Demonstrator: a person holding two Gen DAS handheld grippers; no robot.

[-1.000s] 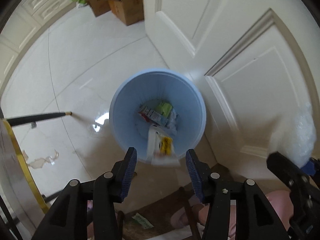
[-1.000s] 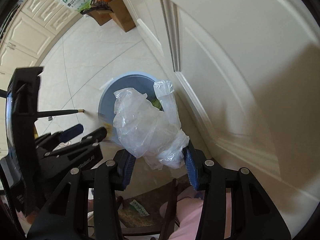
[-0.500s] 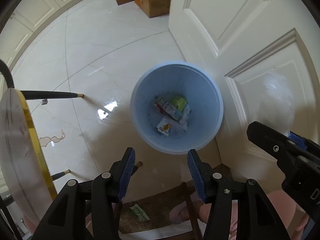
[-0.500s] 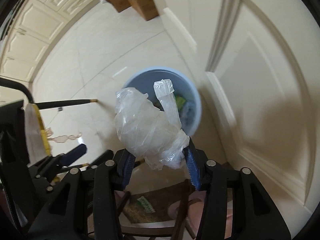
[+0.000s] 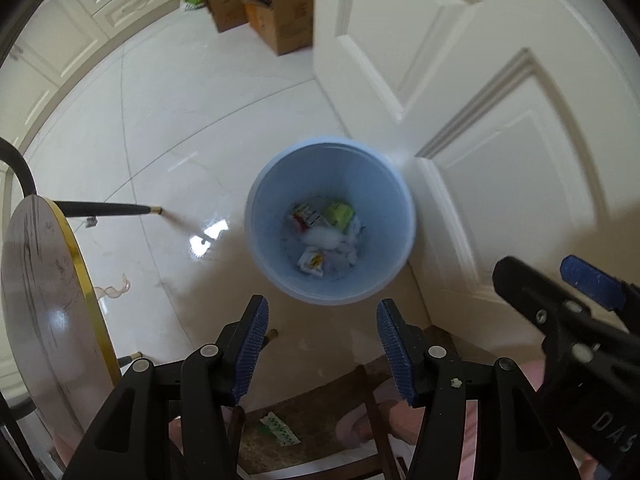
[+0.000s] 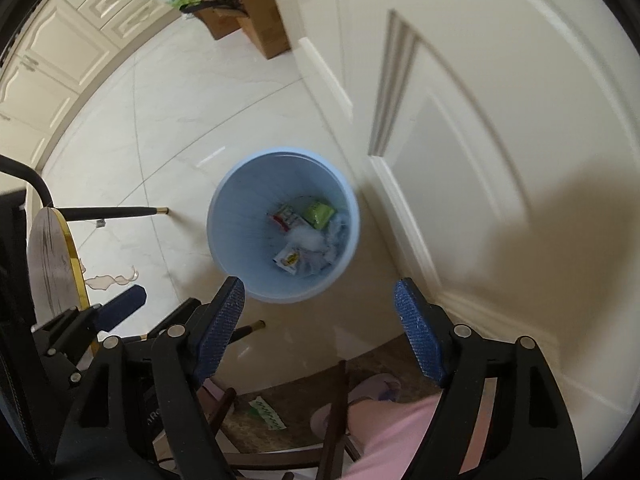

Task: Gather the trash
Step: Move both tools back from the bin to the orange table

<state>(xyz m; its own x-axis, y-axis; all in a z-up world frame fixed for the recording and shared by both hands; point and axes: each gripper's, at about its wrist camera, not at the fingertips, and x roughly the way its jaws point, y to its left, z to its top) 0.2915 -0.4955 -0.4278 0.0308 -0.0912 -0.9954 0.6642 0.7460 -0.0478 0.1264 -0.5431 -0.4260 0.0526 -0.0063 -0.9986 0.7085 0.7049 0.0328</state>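
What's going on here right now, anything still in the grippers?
A person is binning trash with two handheld grippers above a blue bin by the door. The right gripper has just been opening and nothing is between its jaws; a crumpled clear plastic bag lies in the bin on the wrappers. The left gripper is open and empty too. A clear scrap lies on the floor beside the round table.

Black claw [image 6: 318, 330] frames with silver screws, ribbed blue pads [image 6: 418, 332]; pink trousers [image 6: 400, 432].

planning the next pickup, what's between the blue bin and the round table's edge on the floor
Mostly bare glossy tile in both wrist views between the blue bin and the round table; one black table leg and a clear scrap lie there.
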